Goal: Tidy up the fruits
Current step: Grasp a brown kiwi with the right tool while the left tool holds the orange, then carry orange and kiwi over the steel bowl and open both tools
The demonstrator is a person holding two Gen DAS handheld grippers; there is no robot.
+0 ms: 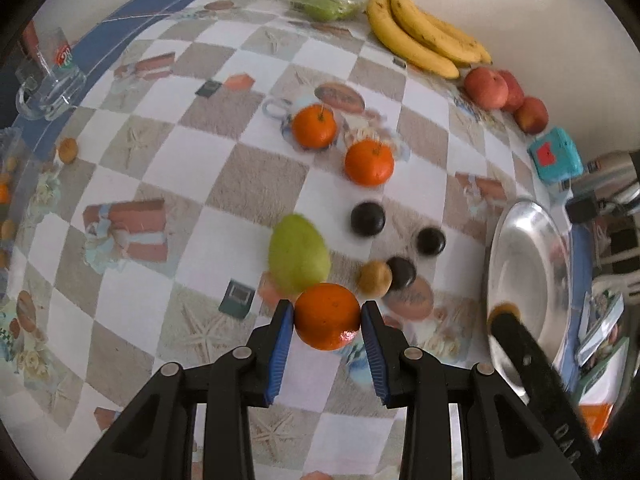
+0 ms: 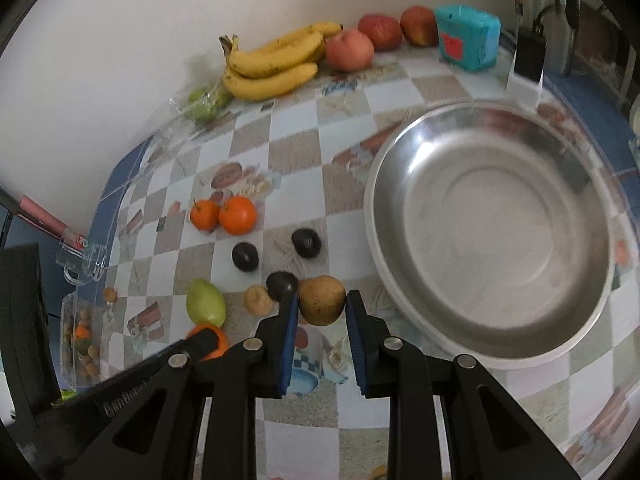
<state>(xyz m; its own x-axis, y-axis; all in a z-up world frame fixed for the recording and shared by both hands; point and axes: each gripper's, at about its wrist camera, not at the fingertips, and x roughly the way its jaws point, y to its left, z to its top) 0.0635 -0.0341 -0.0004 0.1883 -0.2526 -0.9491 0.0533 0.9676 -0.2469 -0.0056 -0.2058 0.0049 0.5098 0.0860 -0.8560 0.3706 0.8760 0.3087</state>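
My left gripper (image 1: pixel 327 314) is shut on an orange (image 1: pixel 327 316), held above the checkered tablecloth. My right gripper (image 2: pixel 322 300) is shut on a brown round fruit (image 2: pixel 322 300), just left of the steel bowl (image 2: pixel 492 236). On the table lie two more oranges (image 1: pixel 314 126) (image 1: pixel 369 162), a green pear (image 1: pixel 298 254), three dark plums (image 1: pixel 368 219), a small brown fruit (image 1: pixel 375 278), bananas (image 1: pixel 424 36) and red apples (image 1: pixel 486 88) by the wall. The bowl rim (image 1: pixel 500 240) shows at the right of the left wrist view.
A glass mug (image 1: pixel 48 88) lies at the far left edge. A turquoise box (image 2: pixel 468 38) stands by the apples. A bag of green fruit (image 1: pixel 324 0) is by the wall. A clear tub of small fruits (image 2: pixel 80 336) sits at the left edge.
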